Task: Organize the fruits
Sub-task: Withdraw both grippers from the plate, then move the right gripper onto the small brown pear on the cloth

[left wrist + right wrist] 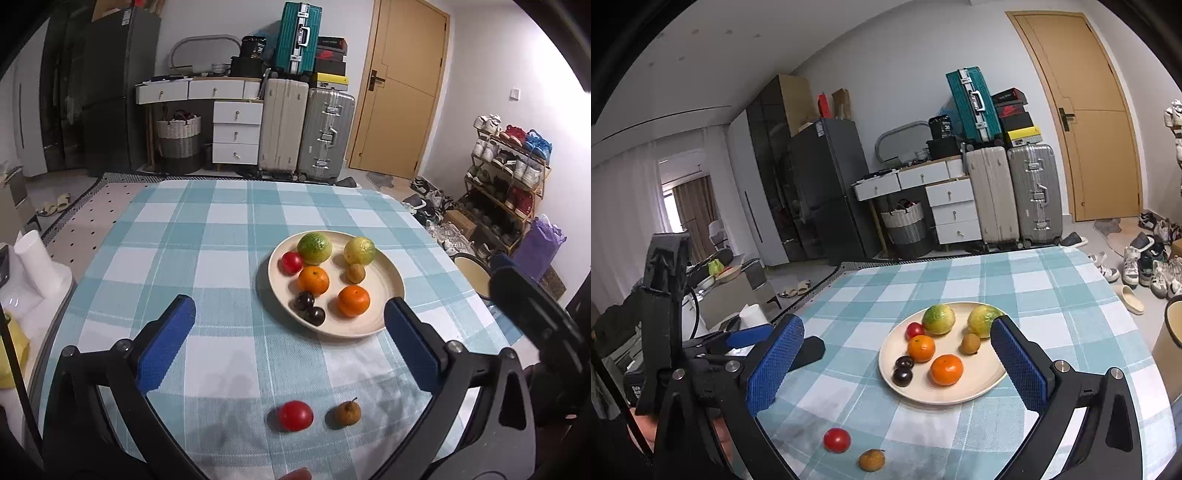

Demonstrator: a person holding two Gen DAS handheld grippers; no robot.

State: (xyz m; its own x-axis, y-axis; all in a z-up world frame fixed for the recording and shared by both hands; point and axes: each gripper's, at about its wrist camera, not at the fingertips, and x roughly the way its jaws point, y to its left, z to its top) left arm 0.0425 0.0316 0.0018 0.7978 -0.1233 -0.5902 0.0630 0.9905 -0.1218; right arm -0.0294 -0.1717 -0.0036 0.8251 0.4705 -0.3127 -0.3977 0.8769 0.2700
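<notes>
Room: a lived-in room with a fridge (110, 92), drawers (236, 133), stacked suitcases (306, 129) and a door (402, 88) behind a table under a blue-and-white check cloth (184, 236).
Left gripper: the left gripper (290, 310) hangs above the near half of the cloth with its blue pads wide apart and nothing between them.
Loose fruit: a tomato (295, 415) and, just beside it at 3 o'clock, a small brown fruit (347, 412) lie on the cloth, apart from the plate.
Plate: the plate (384, 291) sits at 12 o'clock from the loose pair and already carries two green-yellow citrus, two oranges, a second tomato, a brown fruit and two dark plums.
Right gripper: the right gripper (897, 332) is likewise spread open and empty, pointing over the plate.
Key relation: in the left wrist view the loose pair sits at 6 o'clock, low between the fingers; in the right wrist view it lies at about 7 o'clock, the tomato toward the left finger. By my reading the left gripper is lined up better, though which is nearer I cannot tell.
Axis: both loose fruits are roundish; the brown one's stem points to about 1 o'clock.
Hard to make out: the brown fruit's kind is unclear; the right finger hides part of the plate's far rim and one citrus in the right wrist view.
</notes>
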